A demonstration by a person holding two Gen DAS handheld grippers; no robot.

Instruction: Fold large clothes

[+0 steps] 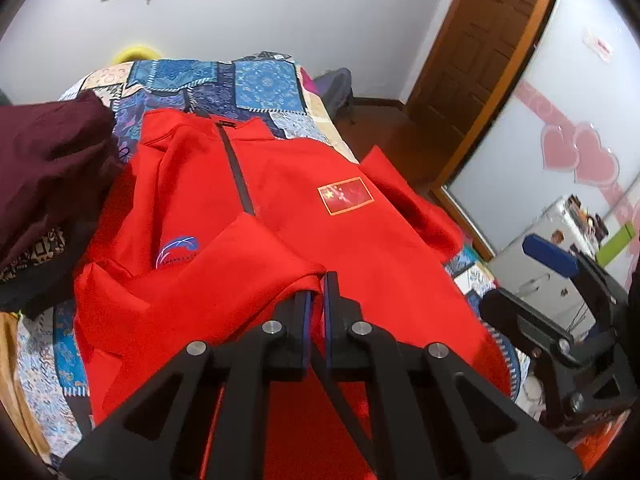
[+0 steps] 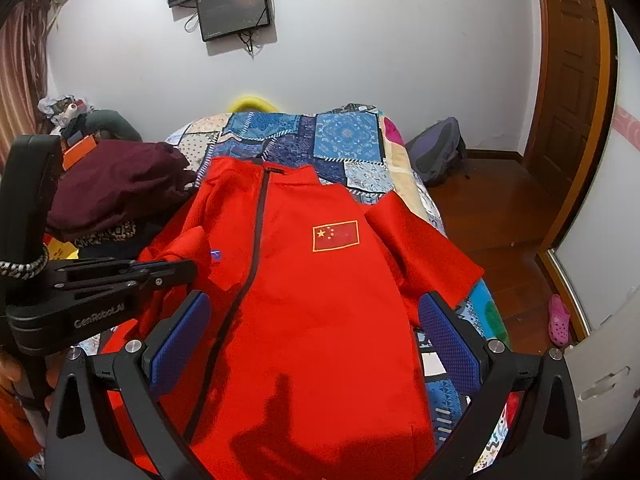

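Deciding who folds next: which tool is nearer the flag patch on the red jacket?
Right, by a little. The right tool hangs open above the jacket's lower front, below the flag patch. The left tool is shut on the folded-in sleeve, across the zipper.

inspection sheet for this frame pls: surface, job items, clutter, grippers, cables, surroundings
Surface: bed with blue patchwork quilt.
Job's things: red jacket spread front up, zipper closed; its left-side sleeve folded across the chest, the other sleeve still out to the side.
Clutter: maroon garment pile beside the jacket; grey backpack and pink shoe on the floor.
Grippers: left gripper shut on the sleeve cloth; right gripper open above the jacket's lower half.
Cables: loose wires under the wall screens.
Surroundings: white wall, wooden door.
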